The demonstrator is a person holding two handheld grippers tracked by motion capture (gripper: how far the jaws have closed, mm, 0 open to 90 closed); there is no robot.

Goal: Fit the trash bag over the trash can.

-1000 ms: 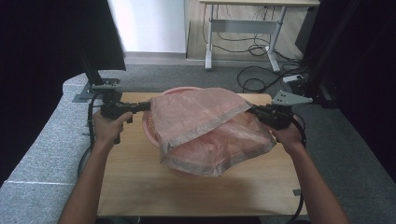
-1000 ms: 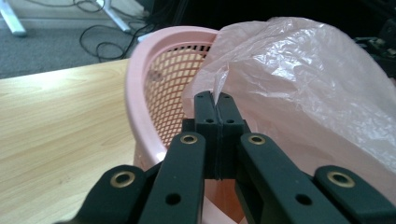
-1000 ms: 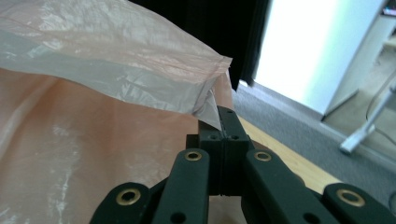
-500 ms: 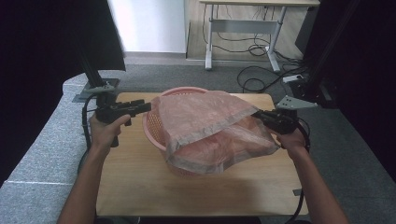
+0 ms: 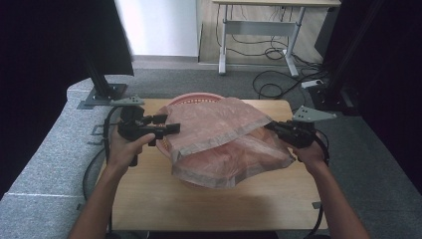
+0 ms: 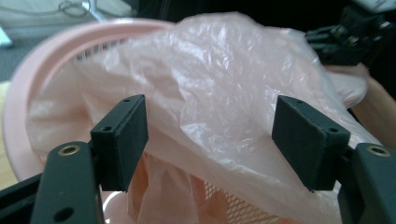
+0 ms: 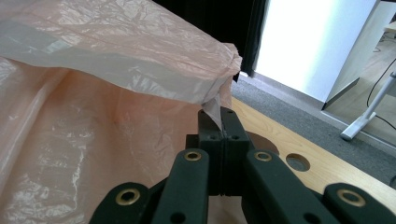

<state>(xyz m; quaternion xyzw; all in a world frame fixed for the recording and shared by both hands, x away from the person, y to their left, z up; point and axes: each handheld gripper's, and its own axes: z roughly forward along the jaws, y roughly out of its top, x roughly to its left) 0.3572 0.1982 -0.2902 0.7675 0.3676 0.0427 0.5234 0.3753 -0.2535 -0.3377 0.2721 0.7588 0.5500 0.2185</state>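
- Left gripper (image 5: 169,128): we've let go since a second ago. Its jaws now stand wide apart with nothing between them, just off the near edge of the translucent pink plastic bag (image 5: 224,134)
- Right gripper (image 7: 219,122): jaws pinched together on the bag's corner, holding that edge lifted
- The bag is draped over the round pink slatted plastic basket (image 5: 191,97) on the wooden table (image 5: 149,199); the left side has sagged onto the rim
- Our read: lining the basket is only partly done and the left needs a fresh grip on the mouth edge
- No brands, labels or readable writing anywhere
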